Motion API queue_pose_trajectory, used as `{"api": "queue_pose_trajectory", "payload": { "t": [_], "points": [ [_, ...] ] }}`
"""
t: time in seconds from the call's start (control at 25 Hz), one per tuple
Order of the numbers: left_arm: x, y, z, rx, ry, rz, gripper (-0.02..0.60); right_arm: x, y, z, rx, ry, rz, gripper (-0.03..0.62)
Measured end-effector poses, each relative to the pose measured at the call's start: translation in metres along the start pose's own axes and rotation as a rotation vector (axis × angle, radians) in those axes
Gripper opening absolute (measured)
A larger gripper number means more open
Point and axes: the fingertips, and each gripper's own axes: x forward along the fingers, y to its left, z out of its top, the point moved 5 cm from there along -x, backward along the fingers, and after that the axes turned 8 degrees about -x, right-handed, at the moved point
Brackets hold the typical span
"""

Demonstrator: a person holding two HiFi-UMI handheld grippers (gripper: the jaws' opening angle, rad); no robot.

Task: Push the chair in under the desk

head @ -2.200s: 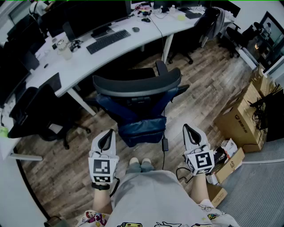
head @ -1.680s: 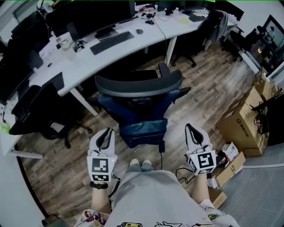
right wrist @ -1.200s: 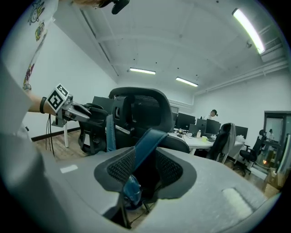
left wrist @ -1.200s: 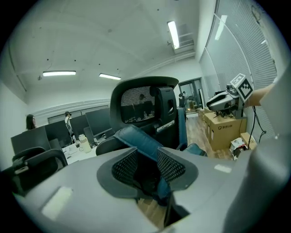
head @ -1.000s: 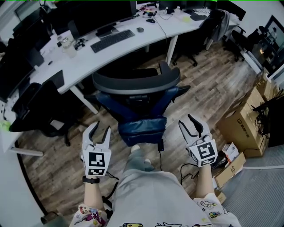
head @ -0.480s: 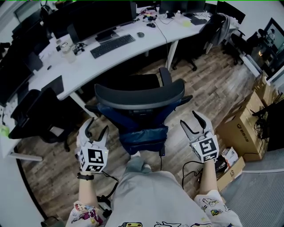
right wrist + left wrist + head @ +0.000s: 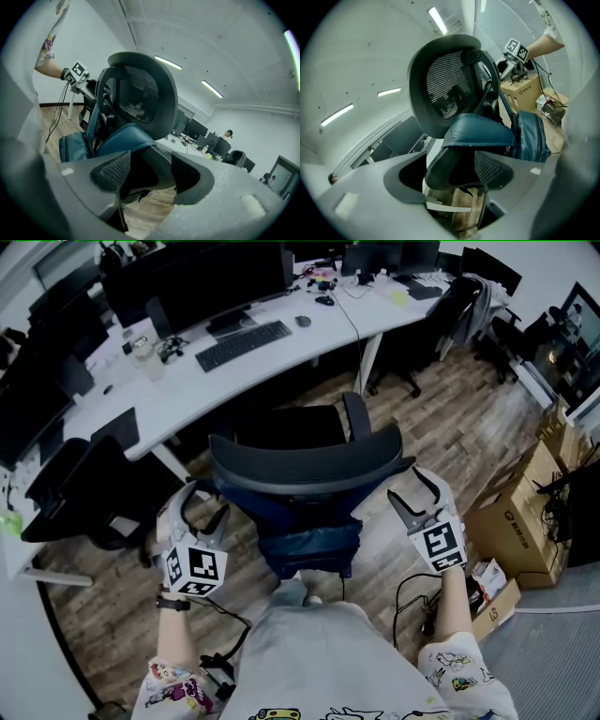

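Observation:
A black mesh-backed office chair (image 7: 305, 465) stands pulled out from the white desk (image 7: 178, 390), with a blue bag (image 7: 309, 540) hanging on its back. In the head view my left gripper (image 7: 199, 514) is beside the chair back's left edge and my right gripper (image 7: 422, 495) beside its right edge. Both sets of jaws are opening. In the left gripper view the left gripper (image 7: 452, 176) frames the chair (image 7: 445, 84) and a dark part of it shows through the gap, with no pad pressing on it. The right gripper (image 7: 150, 171) frames the chair (image 7: 140, 93) likewise.
Cardboard boxes (image 7: 520, 493) stand on the wooden floor at the right, with cables (image 7: 412, 592) beside them. Another black chair (image 7: 84, 488) sits at the left. A keyboard (image 7: 246, 341) and dark monitors (image 7: 197, 277) are on the desk.
Both grippers have moved forward from near my waist to either side of the chair back. Their jaws have gone from shut to wide apart.

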Motion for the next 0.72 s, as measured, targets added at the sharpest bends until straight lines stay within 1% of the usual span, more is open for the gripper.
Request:
{"api": "queue_pose_trajectory", "payload": {
  "t": [0.16,0.4,0.48,0.56,0.6,0.72],
  "points": [
    [0.01,0.011,-0.005,0.016,0.016,0.002,0.33,0.014,-0.004,-0.003,-0.076,0.026,0.008,0.276],
    [0.026,0.016,-0.013,0.028,0.045,-0.021,0.331,0.029,-0.007,-0.013,-0.197,0.075,-0.005,0.282],
    [0.03,0.017,-0.015,0.037,0.046,-0.023,0.328,0.032,-0.009,-0.016,-0.201,0.076,-0.005,0.284],
    [0.032,0.018,-0.015,0.051,0.041,-0.017,0.288,0.035,-0.011,-0.018,-0.2,0.08,-0.006,0.284],
    [0.032,0.018,-0.016,0.057,0.038,-0.016,0.281,0.036,-0.011,-0.019,-0.198,0.082,-0.009,0.284],
    [0.033,0.02,-0.015,0.071,0.032,-0.017,0.279,0.038,-0.012,-0.019,-0.176,0.069,-0.022,0.282]
  ]
}}
